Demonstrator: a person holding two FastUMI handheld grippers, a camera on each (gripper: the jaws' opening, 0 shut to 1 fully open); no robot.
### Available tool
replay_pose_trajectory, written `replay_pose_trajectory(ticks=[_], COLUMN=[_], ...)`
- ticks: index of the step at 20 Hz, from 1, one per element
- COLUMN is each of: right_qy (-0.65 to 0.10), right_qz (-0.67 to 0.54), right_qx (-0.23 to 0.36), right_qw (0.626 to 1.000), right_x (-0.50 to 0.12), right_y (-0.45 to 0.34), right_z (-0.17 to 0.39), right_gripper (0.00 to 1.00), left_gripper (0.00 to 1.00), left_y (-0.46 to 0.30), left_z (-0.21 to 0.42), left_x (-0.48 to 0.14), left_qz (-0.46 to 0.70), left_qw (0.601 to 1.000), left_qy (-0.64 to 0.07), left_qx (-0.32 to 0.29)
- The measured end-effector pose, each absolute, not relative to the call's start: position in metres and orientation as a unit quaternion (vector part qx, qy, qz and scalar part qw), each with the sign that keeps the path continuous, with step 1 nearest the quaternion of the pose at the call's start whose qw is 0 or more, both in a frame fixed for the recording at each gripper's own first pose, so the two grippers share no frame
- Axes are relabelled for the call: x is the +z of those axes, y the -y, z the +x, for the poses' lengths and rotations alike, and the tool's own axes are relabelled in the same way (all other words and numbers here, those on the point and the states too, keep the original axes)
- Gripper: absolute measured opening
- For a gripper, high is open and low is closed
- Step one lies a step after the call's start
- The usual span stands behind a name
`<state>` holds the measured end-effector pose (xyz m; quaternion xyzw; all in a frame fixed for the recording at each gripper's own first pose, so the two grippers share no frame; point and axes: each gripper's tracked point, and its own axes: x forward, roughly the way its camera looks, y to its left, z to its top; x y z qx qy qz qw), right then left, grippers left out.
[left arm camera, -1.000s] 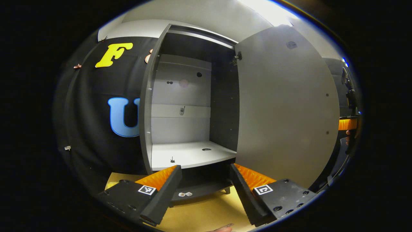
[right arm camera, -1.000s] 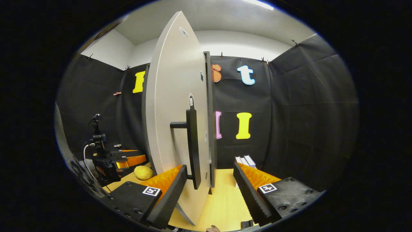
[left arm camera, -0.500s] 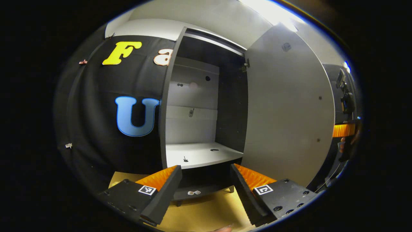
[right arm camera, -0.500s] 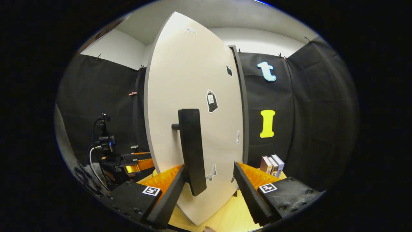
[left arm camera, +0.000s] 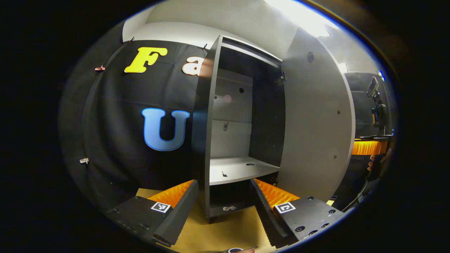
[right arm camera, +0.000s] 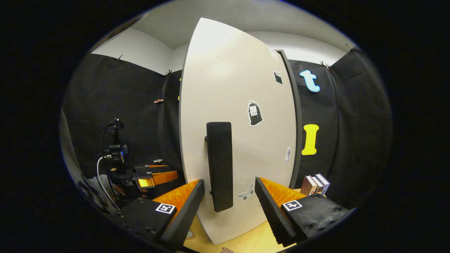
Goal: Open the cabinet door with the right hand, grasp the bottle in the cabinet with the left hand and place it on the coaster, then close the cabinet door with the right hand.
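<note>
The grey cabinet stands on the wooden table with its door partly swung out to the right. Its white shelf is bare. My left gripper hangs open in front of the cabinet's lower edge, holding nothing. In the right gripper view the door's pale outer face is close ahead, with a black bar handle on it. My right gripper is open with the handle's lower end between its fingers, not pinched. The right gripper also shows beyond the door's edge.
Several books stand on the table right of the door. The left gripper and its camera mount sit left of the door. Small stickers dot the door's face. Two small items lie in the cabinet's lower compartment.
The door has swung toward the cabinet, its outer face turning to my right gripper, which followed the handle. My left gripper has drawn back and shifted left of the opening.
</note>
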<state>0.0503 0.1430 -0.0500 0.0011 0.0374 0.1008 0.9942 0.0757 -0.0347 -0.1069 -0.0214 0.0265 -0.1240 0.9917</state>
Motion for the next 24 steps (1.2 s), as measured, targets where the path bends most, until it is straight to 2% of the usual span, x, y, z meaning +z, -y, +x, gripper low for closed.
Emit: replay_pose_trajectory(ticks=[7, 8, 9, 12, 13, 14, 15, 16, 23, 24], right_qy=[-0.037, -0.033, -0.031, -0.016, -0.010, -0.006, -0.012, -0.016, 0.012, 0.021], right_qz=[-0.015, -0.017, -0.019, -0.042, -0.049, -0.051, -0.044, -0.034, 0.005, 0.005], right_qx=[0.126, 0.121, 0.115, 0.071, 0.059, 0.052, 0.045, 0.042, 0.005, -0.002], right_qw=[0.991, 0.992, 0.993, 0.996, 0.997, 0.997, 0.998, 0.998, 1.000, 1.000], right_x=[-0.056, -0.053, -0.053, -0.047, -0.045, -0.044, -0.047, -0.048, -0.034, -0.029], right_y=[-0.171, -0.166, -0.160, -0.133, -0.127, -0.124, -0.120, -0.119, -0.091, -0.086], right_z=[0.062, 0.061, 0.061, 0.069, 0.073, 0.078, 0.082, 0.085, 0.090, 0.090], right_gripper=[0.96, 0.97, 0.97, 0.97, 0.97, 0.97, 0.97, 0.97, 0.98, 0.98], left_gripper=[0.92, 0.92, 0.96, 0.87, 0.92, 0.92, 0.87, 0.92, 0.87, 0.92], left_y=[0.031, 0.030, 0.031, 0.037, 0.039, 0.040, 0.039, 0.036, 0.051, 0.055], left_z=[0.071, 0.069, 0.067, 0.055, 0.055, 0.054, 0.055, 0.056, 0.050, 0.048], left_x=[-0.099, -0.098, -0.099, -0.097, -0.096, -0.095, -0.092, -0.090, -0.078, -0.076], left_qz=[-0.005, -0.003, -0.004, -0.018, -0.025, -0.027, -0.028, -0.028, -0.011, -0.005], left_qw=[0.993, 0.993, 0.993, 0.993, 0.993, 0.993, 0.994, 0.994, 0.996, 0.996], left_qy=[-0.026, -0.027, -0.031, -0.044, -0.049, -0.050, -0.048, -0.051, -0.048, -0.048], left_qx=[-0.115, -0.113, -0.114, -0.107, -0.104, -0.102, -0.098, -0.090, -0.078, -0.080])
